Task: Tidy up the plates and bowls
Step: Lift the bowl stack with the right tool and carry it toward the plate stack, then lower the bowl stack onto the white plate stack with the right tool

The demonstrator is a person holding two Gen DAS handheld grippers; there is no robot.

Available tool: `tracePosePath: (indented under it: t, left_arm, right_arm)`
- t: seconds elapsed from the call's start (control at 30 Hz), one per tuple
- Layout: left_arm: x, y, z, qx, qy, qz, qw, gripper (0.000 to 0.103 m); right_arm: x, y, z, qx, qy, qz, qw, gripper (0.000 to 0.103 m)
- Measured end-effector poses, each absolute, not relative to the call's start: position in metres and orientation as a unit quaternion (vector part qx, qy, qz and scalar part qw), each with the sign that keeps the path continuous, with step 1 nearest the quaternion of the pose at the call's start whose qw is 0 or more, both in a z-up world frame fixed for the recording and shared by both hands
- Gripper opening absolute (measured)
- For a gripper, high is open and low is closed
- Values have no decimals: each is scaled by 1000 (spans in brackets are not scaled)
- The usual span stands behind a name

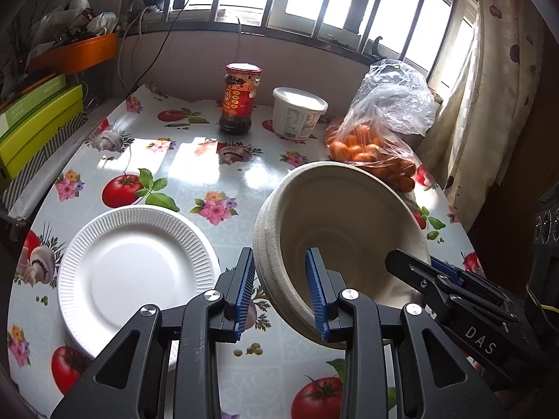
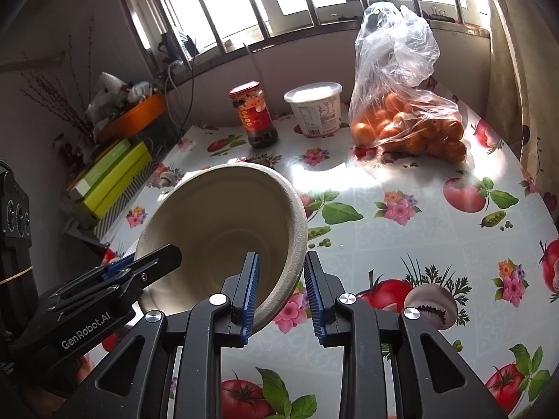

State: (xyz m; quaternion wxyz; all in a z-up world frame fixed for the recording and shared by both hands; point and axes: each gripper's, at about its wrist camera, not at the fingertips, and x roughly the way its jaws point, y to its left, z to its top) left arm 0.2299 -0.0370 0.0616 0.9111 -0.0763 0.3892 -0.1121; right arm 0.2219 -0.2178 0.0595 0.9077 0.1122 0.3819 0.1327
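A stack of beige paper bowls [image 1: 346, 223] is held tilted above the table between both grippers. My left gripper [image 1: 282, 295] has its blue pads on either side of the stack's left rim, with some gap showing. My right gripper [image 2: 281, 296] straddles the opposite rim [image 2: 293, 230] the same way; it also shows in the left wrist view [image 1: 415, 269]. The left gripper shows in the right wrist view [image 2: 153, 262] at the bowl's left edge. A white ribbed paper plate [image 1: 136, 279] lies flat on the table, left of the bowls.
On the tomato-and-flower tablecloth [image 2: 419, 230] at the back stand a red-lidded sauce jar [image 1: 239, 99], a white tub [image 1: 297, 113] and a plastic bag of oranges [image 2: 408, 118]. Green boxes [image 1: 38, 122] and an orange tray [image 1: 77, 52] sit at the left edge.
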Motion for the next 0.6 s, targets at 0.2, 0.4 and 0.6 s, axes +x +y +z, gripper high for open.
tracePosePath:
  t: [0.2,0.4,0.6]
  left_arm:
    - [221,-17,67,-83,383,-94,915,31]
    - [212,3,70,-87,378,-76,919,31]
    - [205,24,69,-95,378,-57,919,31]
  right_arm:
    - [219,-196,63,105,381,152,906,26]
    - [218,-176,64,100,384,171,902,26]
    - [216,-154,64,92,385,189,899,26]
